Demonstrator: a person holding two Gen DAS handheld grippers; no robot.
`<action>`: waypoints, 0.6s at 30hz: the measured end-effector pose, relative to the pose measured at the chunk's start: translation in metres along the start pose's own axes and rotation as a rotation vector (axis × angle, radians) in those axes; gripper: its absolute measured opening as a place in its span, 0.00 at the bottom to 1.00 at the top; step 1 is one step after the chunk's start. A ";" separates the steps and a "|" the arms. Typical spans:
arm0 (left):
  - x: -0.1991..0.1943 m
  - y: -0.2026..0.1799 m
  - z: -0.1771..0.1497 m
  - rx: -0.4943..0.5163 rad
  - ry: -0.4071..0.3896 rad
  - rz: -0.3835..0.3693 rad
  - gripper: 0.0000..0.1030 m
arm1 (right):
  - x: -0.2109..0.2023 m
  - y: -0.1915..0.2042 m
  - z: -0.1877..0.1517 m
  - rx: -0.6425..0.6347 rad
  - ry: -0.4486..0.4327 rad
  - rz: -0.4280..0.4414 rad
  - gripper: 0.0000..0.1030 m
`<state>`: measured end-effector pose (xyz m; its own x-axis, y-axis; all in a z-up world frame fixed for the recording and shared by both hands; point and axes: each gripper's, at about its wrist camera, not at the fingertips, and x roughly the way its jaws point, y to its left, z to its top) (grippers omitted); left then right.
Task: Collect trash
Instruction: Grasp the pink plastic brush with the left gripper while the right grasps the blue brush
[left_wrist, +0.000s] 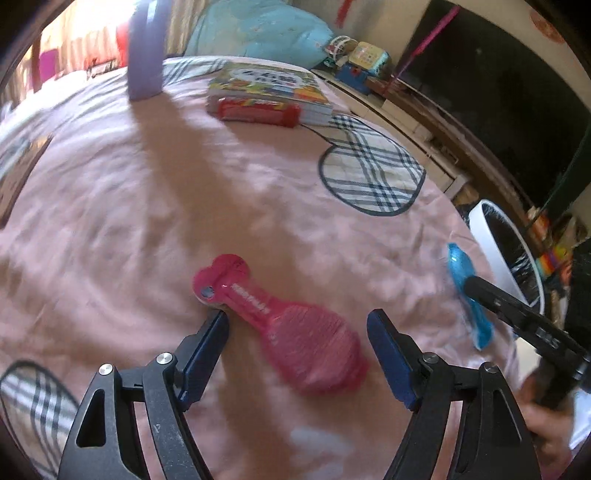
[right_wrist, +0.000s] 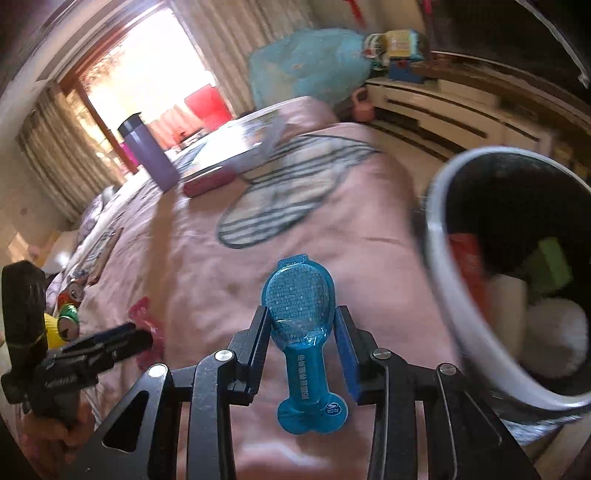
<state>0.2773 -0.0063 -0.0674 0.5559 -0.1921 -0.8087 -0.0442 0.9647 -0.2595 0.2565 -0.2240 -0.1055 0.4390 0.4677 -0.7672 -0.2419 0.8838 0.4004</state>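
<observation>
Bedroom, sunlit window with curtains at the far end; we catalogue first the bed (left_wrist: 147, 206), covered in a pink sheet with plaid heart patches, which fills both views. Beside its right edge stands a white-rimmed trash bin (right_wrist: 476, 332) lined in black, already holding a red piece, a green piece and some white wads. On the bed's far part we list a stack of picture books (left_wrist: 266, 88), a red case (left_wrist: 258, 112) lying against the stack, and a purple tumbler (right_wrist: 149, 151) standing upright. Nearer, we enter the trash itself: a pink bone-ended blister pack (left_wrist: 280, 328) lying flat on the sheet, and a blue one of the same shape (right_wrist: 301, 328), lifted clear of the sheet. Our right gripper (right_wrist: 301, 332) has the blue pack between its pads at the wide end, pads close against its sides; we take it as held, though lightly. Our left gripper (left_wrist: 297, 321) stands with jaws wide apart, straddling the pink pack, one pad touching near its narrow end, nothing grasped. Step in hand, as we judge: blue pack on its way to the bin, pink pack being lined up. Next, the right must carry over the rim and let go; the left must settle lower and close across the pack's neck.
</observation>
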 end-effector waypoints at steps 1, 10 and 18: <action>0.004 -0.008 0.002 0.026 -0.005 0.008 0.73 | -0.002 -0.004 -0.001 0.009 -0.001 0.002 0.35; 0.013 -0.035 0.000 0.144 0.009 -0.060 0.43 | -0.011 -0.014 -0.015 0.052 -0.018 0.036 0.39; 0.002 -0.044 -0.017 0.228 0.005 0.034 0.42 | -0.007 -0.004 -0.018 -0.009 -0.008 0.007 0.45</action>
<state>0.2663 -0.0525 -0.0670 0.5536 -0.1587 -0.8175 0.1258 0.9863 -0.1063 0.2392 -0.2314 -0.1109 0.4440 0.4742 -0.7602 -0.2530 0.8803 0.4013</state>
